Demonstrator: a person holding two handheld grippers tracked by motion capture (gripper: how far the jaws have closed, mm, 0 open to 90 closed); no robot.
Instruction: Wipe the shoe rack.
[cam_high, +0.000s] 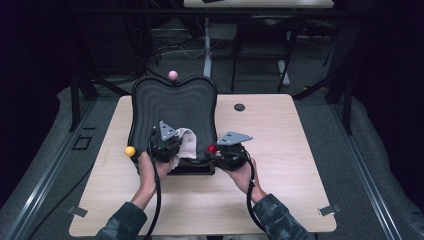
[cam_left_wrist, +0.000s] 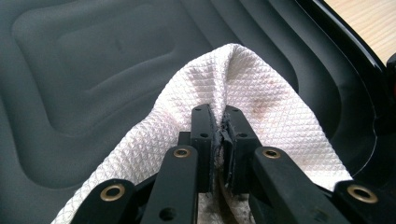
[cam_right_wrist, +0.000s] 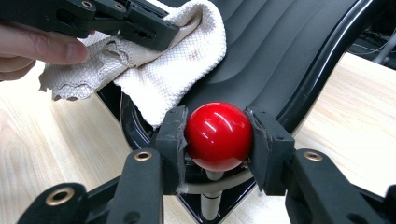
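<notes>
With the cloth (cam_left_wrist: 261, 107) pinched in the left gripper (cam_left_wrist: 217, 126) at the tray's (cam_high: 150, 95) lower middle and the red knob (cam_right_wrist: 218, 136) clamped by the right gripper (cam_right_wrist: 218, 140), the tray could be tipped if wiped too hard.

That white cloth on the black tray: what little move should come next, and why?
Probably a short wipe across the tray. The left gripper is shut on the white cloth, which already lies on the black ribbed tray, and the right gripper clamps the red ball handle at the tray's corner, seemingly steadying it.
</notes>
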